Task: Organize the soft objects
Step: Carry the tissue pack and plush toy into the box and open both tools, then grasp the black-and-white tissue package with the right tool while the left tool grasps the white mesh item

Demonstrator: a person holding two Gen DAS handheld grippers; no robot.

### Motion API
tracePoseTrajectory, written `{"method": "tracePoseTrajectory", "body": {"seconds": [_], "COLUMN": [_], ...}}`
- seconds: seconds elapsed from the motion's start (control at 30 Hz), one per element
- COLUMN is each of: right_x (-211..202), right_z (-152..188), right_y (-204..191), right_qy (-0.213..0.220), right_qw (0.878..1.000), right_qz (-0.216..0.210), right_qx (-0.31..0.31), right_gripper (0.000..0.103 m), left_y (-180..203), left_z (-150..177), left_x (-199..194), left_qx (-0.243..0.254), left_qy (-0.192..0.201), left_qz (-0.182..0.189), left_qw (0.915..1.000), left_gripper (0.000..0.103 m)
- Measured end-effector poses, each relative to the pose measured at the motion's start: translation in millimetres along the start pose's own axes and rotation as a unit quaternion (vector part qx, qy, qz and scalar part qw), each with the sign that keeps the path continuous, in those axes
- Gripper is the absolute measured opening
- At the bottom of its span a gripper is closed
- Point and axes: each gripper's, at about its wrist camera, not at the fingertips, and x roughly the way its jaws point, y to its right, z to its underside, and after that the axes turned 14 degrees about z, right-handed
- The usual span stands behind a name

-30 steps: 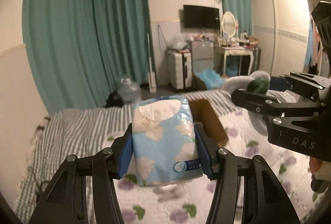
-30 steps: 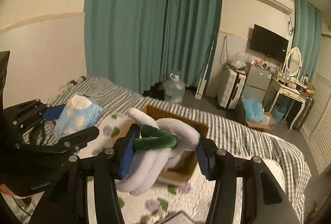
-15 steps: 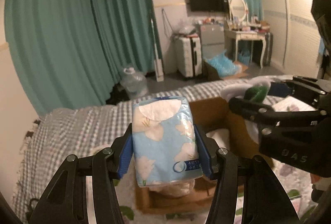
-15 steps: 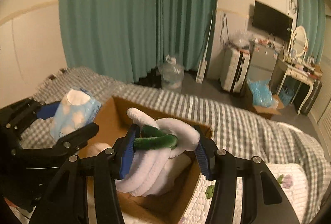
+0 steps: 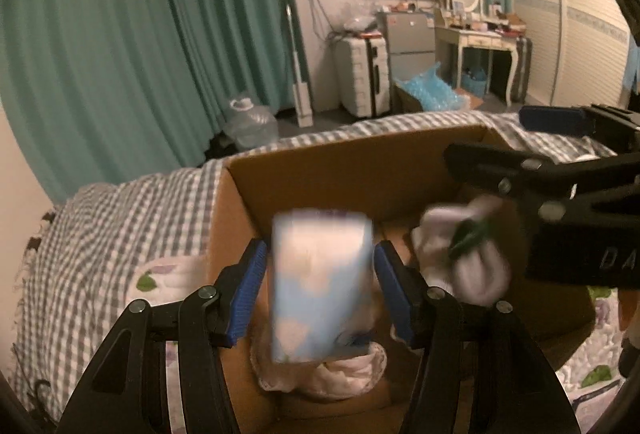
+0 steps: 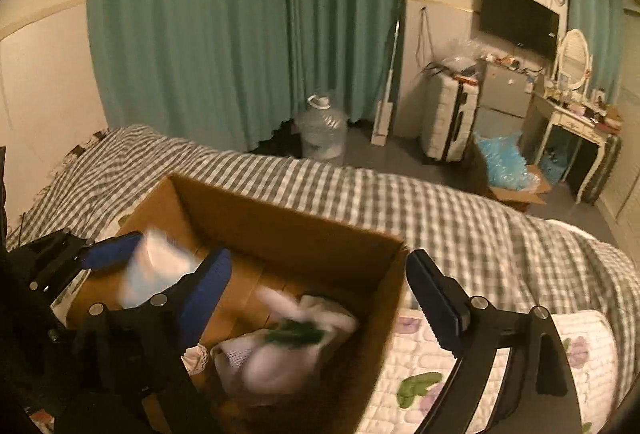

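Here, we are holding both grippers over an open cardboard box [image 6: 288, 234] sitting on a checked bedspread [image 6: 460, 218]. Our left gripper [image 5: 320, 274] is spreading its blue pads slightly, and a blurred blue-and-white tissue pack [image 5: 320, 286] is showing between them with slim gaps on either side, above the box. Our right gripper [image 6: 316, 298] is standing wide apart, and a blurred white plush toy with green trim [image 6: 280, 350] is lying inside the box beneath it.
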Motion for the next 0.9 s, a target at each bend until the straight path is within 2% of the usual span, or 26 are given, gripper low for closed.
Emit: {"method": "tracePoseTrajectory", "body": {"seconds": [0.03,0.07,0.17,0.23,0.27,0.33,0.43,0.53,0.63,0.73,0.9], "right_x": [-5,-9,-33,-66,-79,-121,-186,-234,-275,-301,-303], "right_z": [-2,-4,-12,-20,-23,-31,-39,-39,-28,-5,45], "right_y": [2,3,10,12,12,12,15,15,10,6,0], "right_qy": [-0.001,-0.003,-0.011,-0.004,0.002,0.025,0.048,0.058,0.057,0.044,0.011], "right_qw": [1.0,1.0,0.999,0.999,0.999,0.999,0.998,0.998,0.998,0.999,0.999], "right_qz": [0.001,0.0,-0.003,0.004,0.009,0.026,0.034,0.038,0.041,0.028,0.016], "right_qx": [0.006,0.013,0.038,0.035,0.032,0.025,0.024,0.015,-0.004,-0.016,-0.027], "right_gripper": [0.089,0.091,0.092,0.093,0.094,0.097,0.1,0.101,0.101,0.101,0.101], "left_y": [0,0,1,2,2,3,6,6,6,11,13], "left_z": [-2,-4,-13,-19,-22,-26,-30,-29,-23,-10,19], "left_x": [-3,-10,-46,-75,-93,-129,-183,-234,-268,-292,-301], "left_qx": [-0.002,-0.005,-0.006,-0.007,-0.007,-0.008,-0.006,-0.011,-0.018,-0.025,-0.039], "left_qy": [0.001,0.005,0.028,0.044,0.054,0.073,0.107,0.13,0.139,0.135,0.128], "left_qz": [-0.001,-0.003,-0.013,-0.013,-0.012,-0.014,-0.019,-0.023,-0.016,-0.006,-0.013], "left_qw": [1.0,1.0,0.9995,0.9989,0.9985,0.9972,0.9941,0.9912,0.99,0.9905,0.9909], "left_gripper": [0.073,0.076,0.076,0.077,0.084,0.09,0.09,0.091,0.091,0.091,0.091]}}
